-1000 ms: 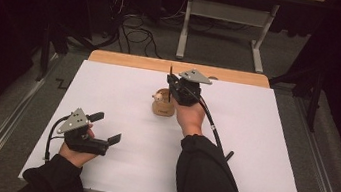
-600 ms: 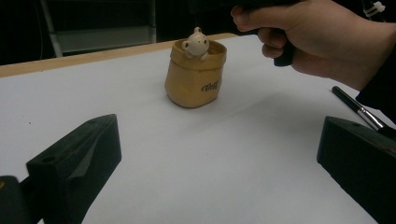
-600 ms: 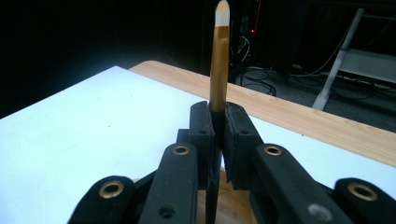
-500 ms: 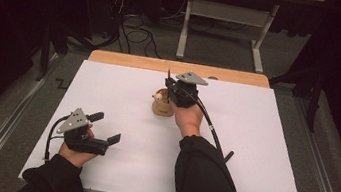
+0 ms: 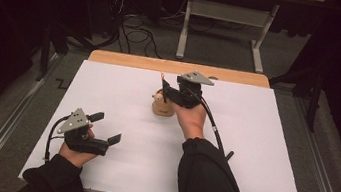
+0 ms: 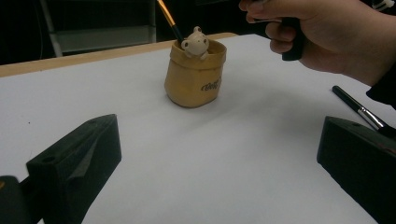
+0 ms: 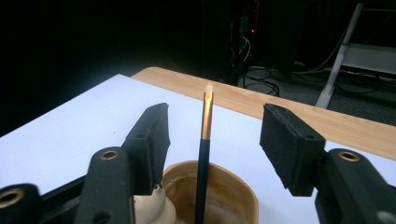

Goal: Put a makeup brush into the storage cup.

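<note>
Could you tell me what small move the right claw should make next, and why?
Probably lift the right claw straight up and back. Its jaws have just been opening and stand clear of the brush, which rests upright in the pot. A second brush lies on the table.

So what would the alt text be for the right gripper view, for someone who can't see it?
A brush stands upright in a tan pot, between the two black jaws of the right gripper, which have just been opening and stand clear of it. Behind lie a white table with a wooden edge and a dark room.
</note>
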The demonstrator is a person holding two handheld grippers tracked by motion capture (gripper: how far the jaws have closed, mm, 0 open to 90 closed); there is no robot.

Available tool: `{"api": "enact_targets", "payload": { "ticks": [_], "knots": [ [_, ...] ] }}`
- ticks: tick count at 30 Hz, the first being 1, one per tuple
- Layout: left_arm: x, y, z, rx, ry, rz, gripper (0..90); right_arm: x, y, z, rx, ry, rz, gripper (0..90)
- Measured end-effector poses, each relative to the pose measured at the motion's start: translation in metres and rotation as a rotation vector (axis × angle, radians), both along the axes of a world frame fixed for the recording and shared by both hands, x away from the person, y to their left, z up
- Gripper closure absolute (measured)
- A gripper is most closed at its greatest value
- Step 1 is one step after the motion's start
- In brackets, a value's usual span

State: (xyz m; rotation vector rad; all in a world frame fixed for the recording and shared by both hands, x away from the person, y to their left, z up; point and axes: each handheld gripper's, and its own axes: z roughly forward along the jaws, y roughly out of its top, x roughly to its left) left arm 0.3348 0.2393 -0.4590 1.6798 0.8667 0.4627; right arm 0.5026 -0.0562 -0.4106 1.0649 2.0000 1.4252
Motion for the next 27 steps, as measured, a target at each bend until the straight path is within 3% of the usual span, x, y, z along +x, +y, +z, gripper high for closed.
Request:
{"api": "enact_targets", "payload": {
  "ticks": [12,27],
  "knots": [
    [0.0,0.0,0.0,0.006,0.005,0.001,0.6,-0.027,-0.011,0.003,0.022,0.017,0.037,27.1],
    [0.0,0.0,-0.001,0.006,0.009,0.011,0.6,-0.068,-0.039,0.01,0.036,-0.011,0.044,6.3]
  ]
}}
